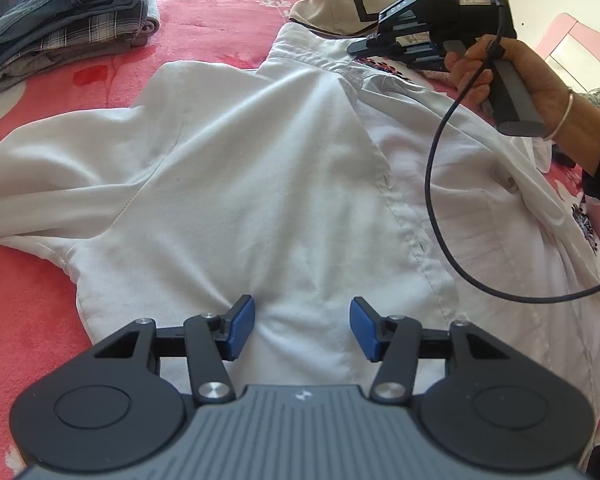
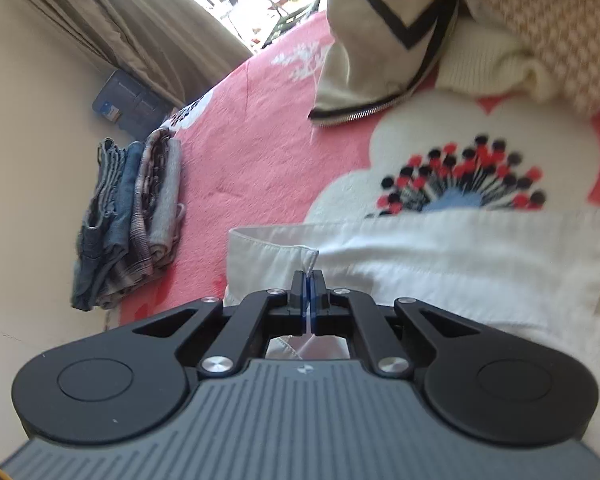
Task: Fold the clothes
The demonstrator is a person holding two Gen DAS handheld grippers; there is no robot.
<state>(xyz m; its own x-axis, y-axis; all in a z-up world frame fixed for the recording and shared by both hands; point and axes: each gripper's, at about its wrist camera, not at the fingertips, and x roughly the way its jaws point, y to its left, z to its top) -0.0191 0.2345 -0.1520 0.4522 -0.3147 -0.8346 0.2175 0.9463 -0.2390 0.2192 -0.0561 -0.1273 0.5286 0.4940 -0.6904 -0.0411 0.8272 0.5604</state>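
Observation:
A white collared shirt [image 1: 260,168] lies spread over a pink floral blanket, collar at the far side. My left gripper [image 1: 302,326] hovers open just above the shirt's near hem, blue pads apart with cloth beneath them. In the left wrist view my right gripper [image 1: 360,46], held by a hand [image 1: 512,76], pinches the shirt near the collar. In the right wrist view the right gripper [image 2: 309,294] is shut on a thin fold of the white shirt [image 2: 440,264], beside the collar edge.
A stack of folded jeans and plaid clothes [image 1: 68,20] sits at the blanket's far left, seen also as the folded stack [image 2: 132,220]. A beige garment with black trim [image 2: 380,48] and knitwear lie beyond the collar. A black cable [image 1: 432,184] loops over the shirt.

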